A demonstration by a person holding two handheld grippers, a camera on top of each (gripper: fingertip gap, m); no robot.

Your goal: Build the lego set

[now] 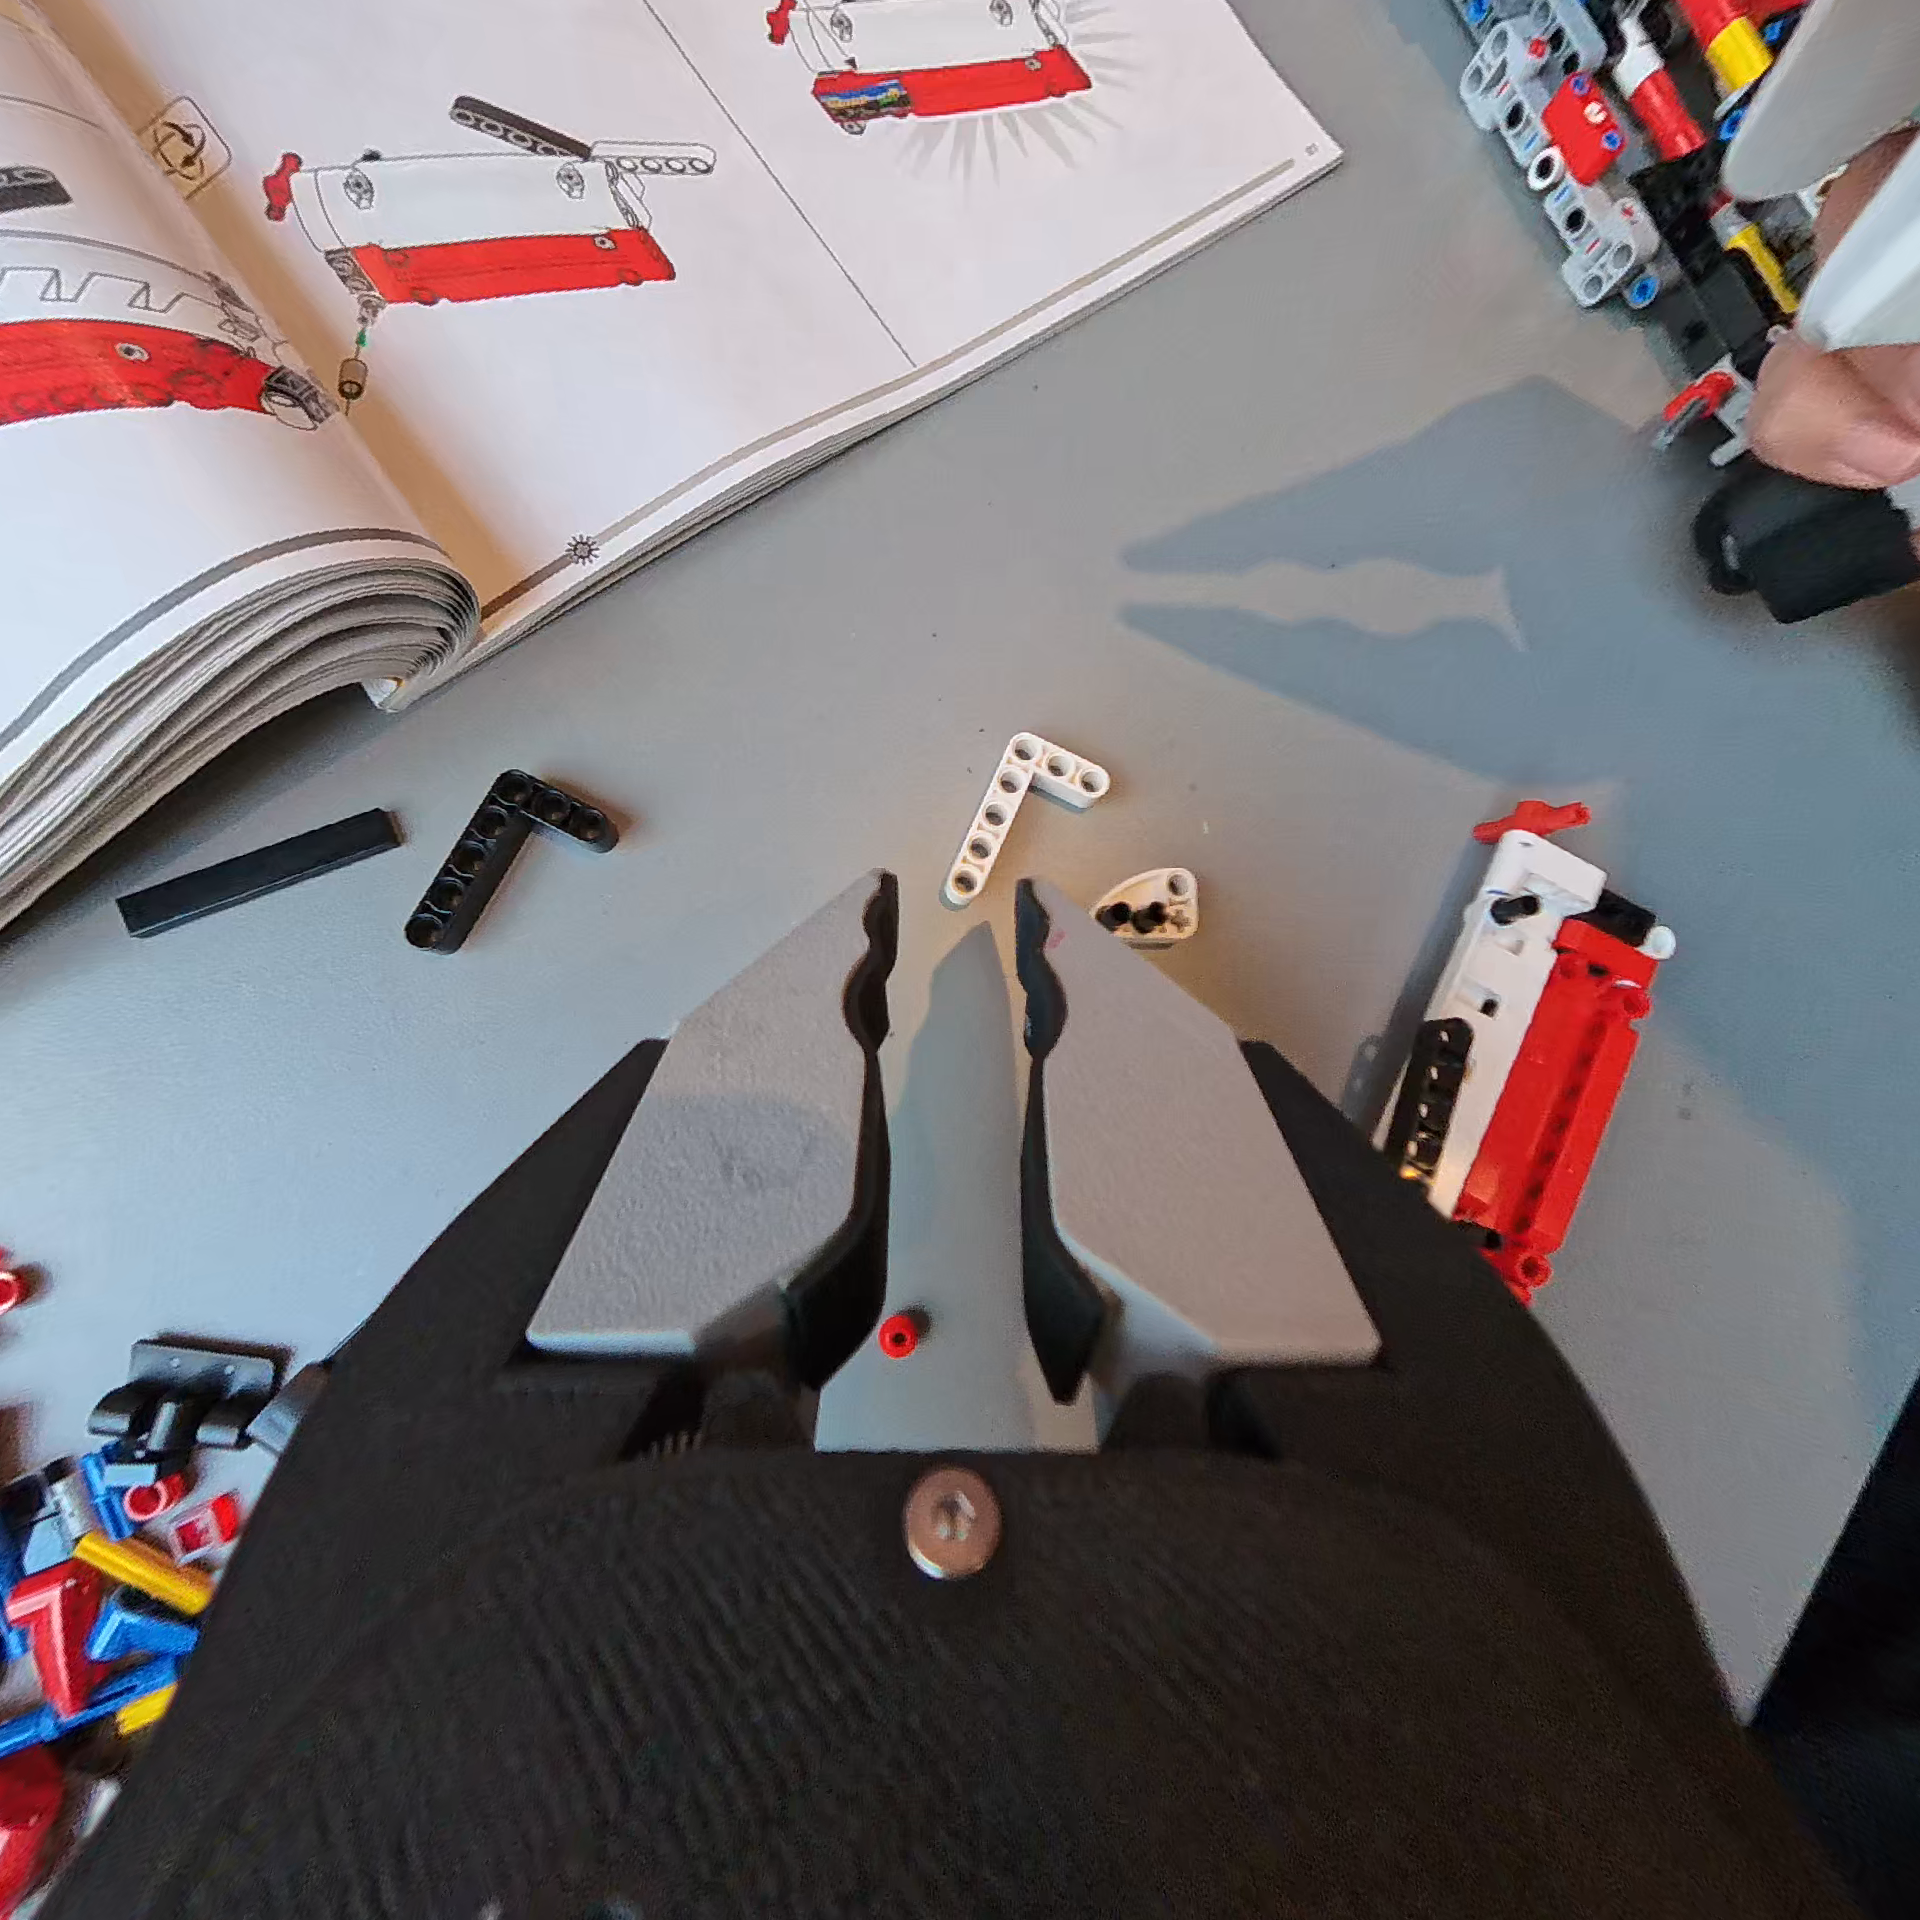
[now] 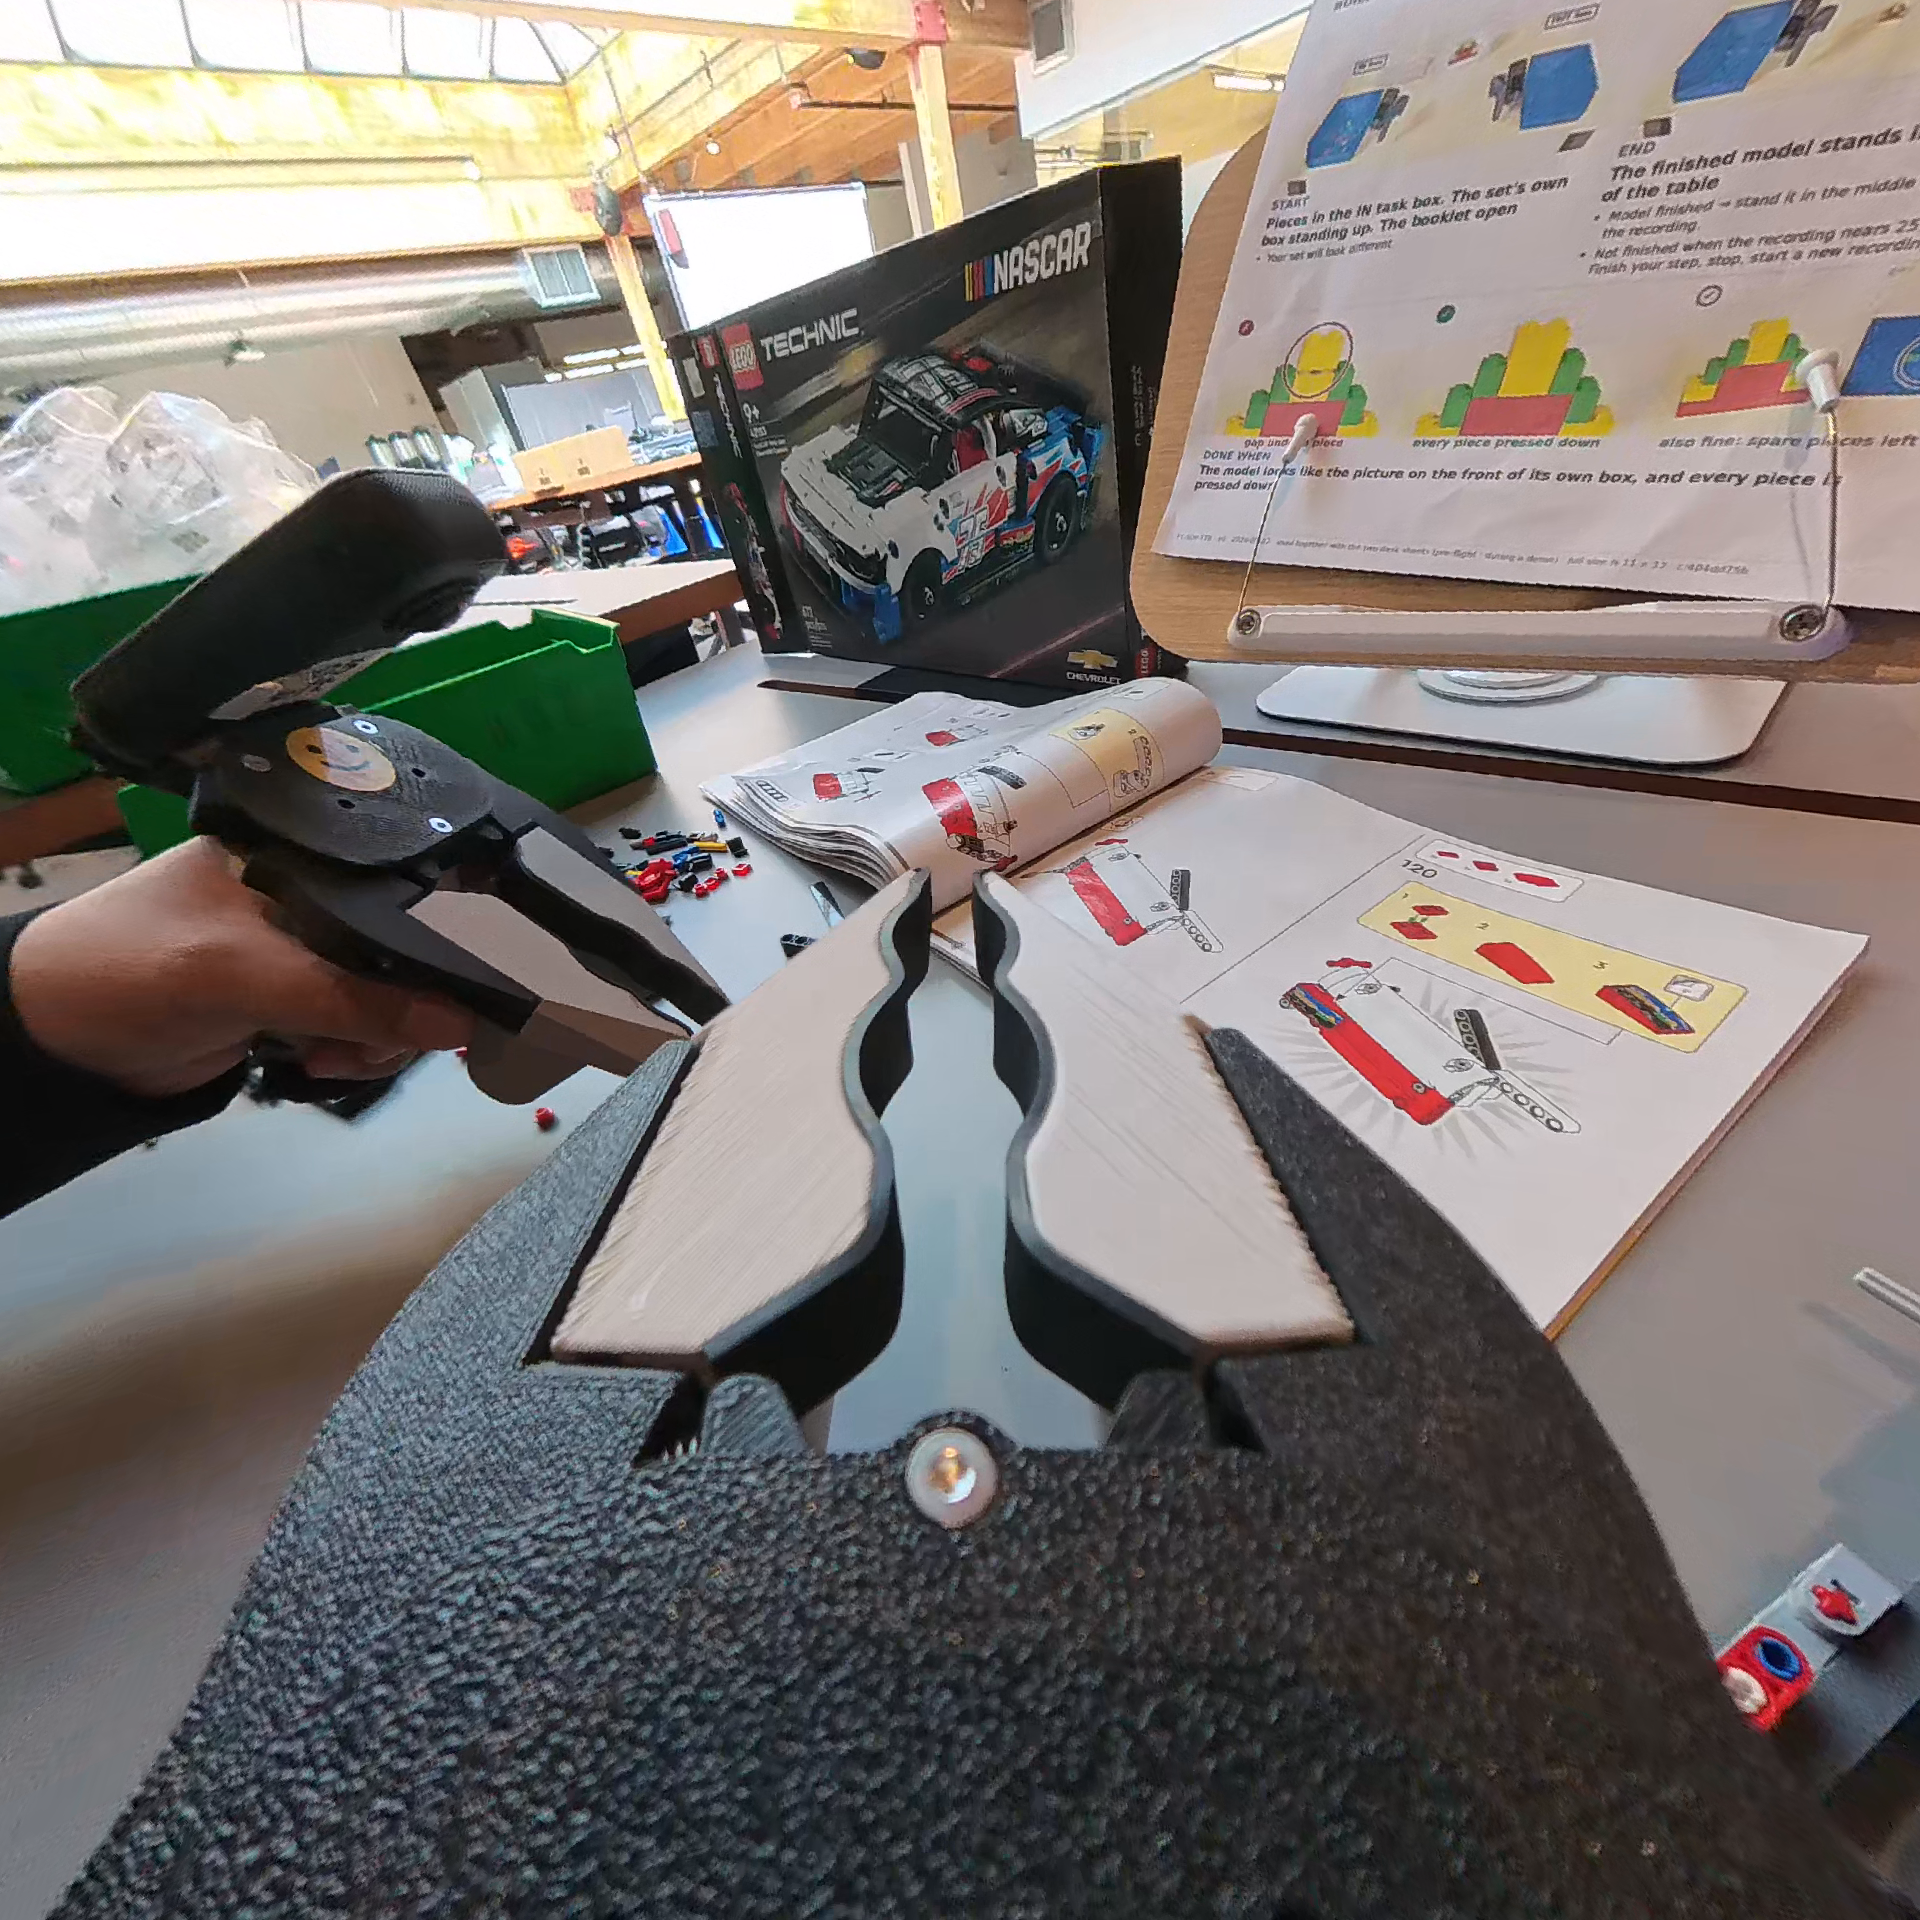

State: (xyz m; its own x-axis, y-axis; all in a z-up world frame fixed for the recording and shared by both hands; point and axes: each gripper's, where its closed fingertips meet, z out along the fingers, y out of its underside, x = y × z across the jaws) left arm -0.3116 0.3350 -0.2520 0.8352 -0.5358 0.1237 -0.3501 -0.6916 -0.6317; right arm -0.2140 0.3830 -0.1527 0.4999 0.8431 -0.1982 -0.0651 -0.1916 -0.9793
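A grey worktop [image 1: 1195, 499] is carrying the whole job, sitting in a large hall with timber beams and further tables behind. An open instruction booklet [image 2: 1299, 966] is lying across it, and the set's box [image 2: 935, 447] is standing upright behind the booklet, beside a wooden stand [image 2: 1195, 436] that is holding a printed sheet.

A green bin [image 2: 520, 696] is sitting at the far left edge; its contents are not showing. Clear plastic bags [image 2: 135, 468] are piling up behind it.

The left gripper [image 1: 954, 896] is hovering low over the worktop with its fingers parted a little and holding nothing. Just ahead of it a white L-shaped beam [image 1: 1013, 810] and a small white piece with black pins [image 1: 1148, 906] are lying flat. A black L-shaped beam [image 1: 499, 857] and a black bar [image 1: 260, 873] are resting to the left, near the booklet. A red and white sub-assembly [image 1: 1527, 1039] is lying to the right.

The right gripper [image 2: 951, 891] is raised above the booklet, fingers slightly apart and empty.

A heap of loose pieces [image 1: 94, 1590] is cut off at the left edge. The partly built model [image 1: 1621, 156] is half hidden by a hand.
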